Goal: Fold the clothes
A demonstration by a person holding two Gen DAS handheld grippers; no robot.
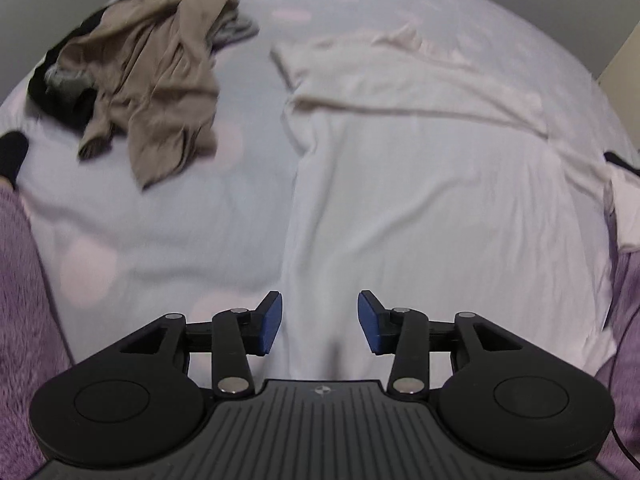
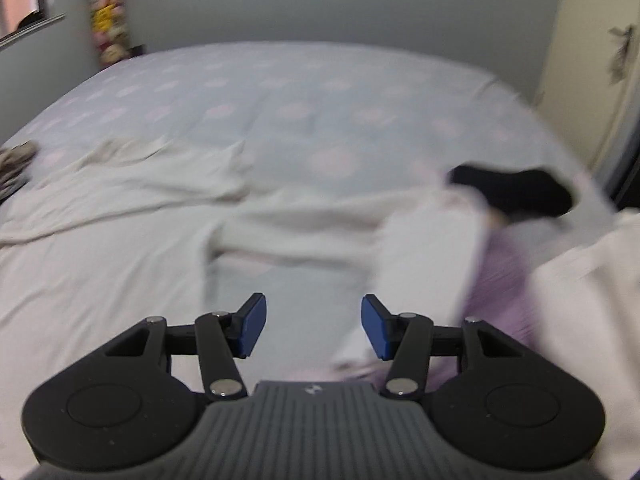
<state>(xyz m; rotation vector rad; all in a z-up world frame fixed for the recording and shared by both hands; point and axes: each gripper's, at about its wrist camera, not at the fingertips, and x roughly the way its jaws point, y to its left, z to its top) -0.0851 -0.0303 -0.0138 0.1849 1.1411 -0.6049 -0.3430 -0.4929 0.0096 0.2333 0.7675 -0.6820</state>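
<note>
While both sets of jaws hang above the bed [image 1: 168, 216], I can see they're holding nothing at all. My left gripper [image 1: 320, 322] has its blue pads parted with only air between them, and the white garment [image 1: 432, 184] lies spread on the bedsheet straight ahead of and beneath those jaws, its left edge running right up past the left pad. No earlier view to compare, so I'll just say the cloth is not pinched. Its top is folded over in a creased band further ahead, well beyond the jaws.

Off to the far left of the left jaws, a crumpled tan garment [image 1: 160, 80] sits in a heap over something dark and something grey; well apart from the white one.

Over on my right gripper [image 2: 314, 326], jaws are also standing apart and empty. The white garment [image 2: 100, 232] stretches ahead and to the left of these jaws, with a bare patch of spotted sheet directly in front. A white sleeve-like strip [image 2: 424, 264] drapes just beside the right pad, over purple fuzzy fabric [image 2: 500, 280]. Beyond it, ahead and right, lies a dark sock-shaped thing [image 2: 516, 192]. This view is blurred, so finer detail escapes me.
</note>
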